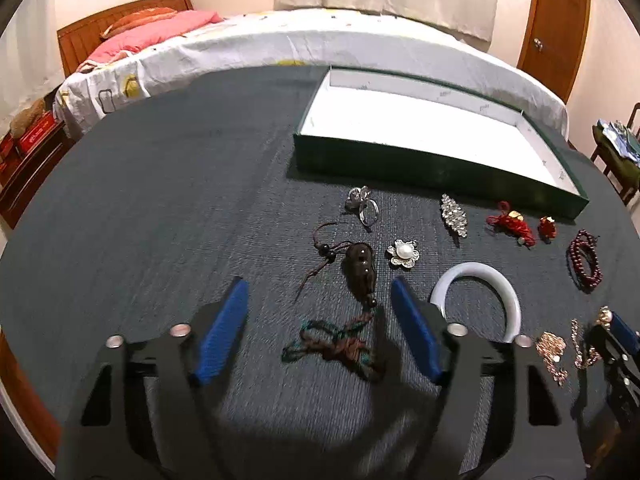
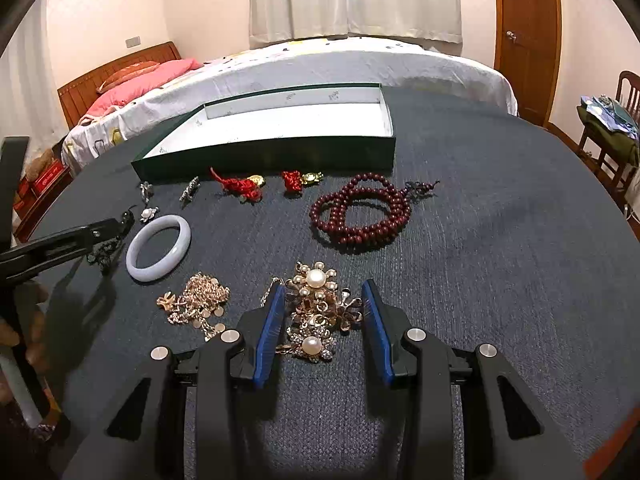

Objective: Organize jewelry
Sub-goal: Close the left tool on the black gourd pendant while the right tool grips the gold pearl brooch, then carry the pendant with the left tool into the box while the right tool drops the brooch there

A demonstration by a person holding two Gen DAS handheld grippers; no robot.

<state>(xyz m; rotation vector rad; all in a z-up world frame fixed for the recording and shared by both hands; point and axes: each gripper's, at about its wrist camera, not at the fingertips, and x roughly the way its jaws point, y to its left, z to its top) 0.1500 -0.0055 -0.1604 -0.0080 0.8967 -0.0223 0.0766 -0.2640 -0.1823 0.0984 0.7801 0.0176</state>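
Ideally, the dark pendant [image 1: 359,268], lying mid-desk between the left gripper [image 1: 318,312]'s parted jaws, is pinched at its body, while the right gripper [image 2: 323,312], jaws apart, is held astride the pearl brooches [image 2: 316,312].

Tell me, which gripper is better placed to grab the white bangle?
Probably the left gripper. Its open jaws sit right beside the white bangle, over the dark pendant. The right gripper straddles the pearl brooches, farther from the bangle.
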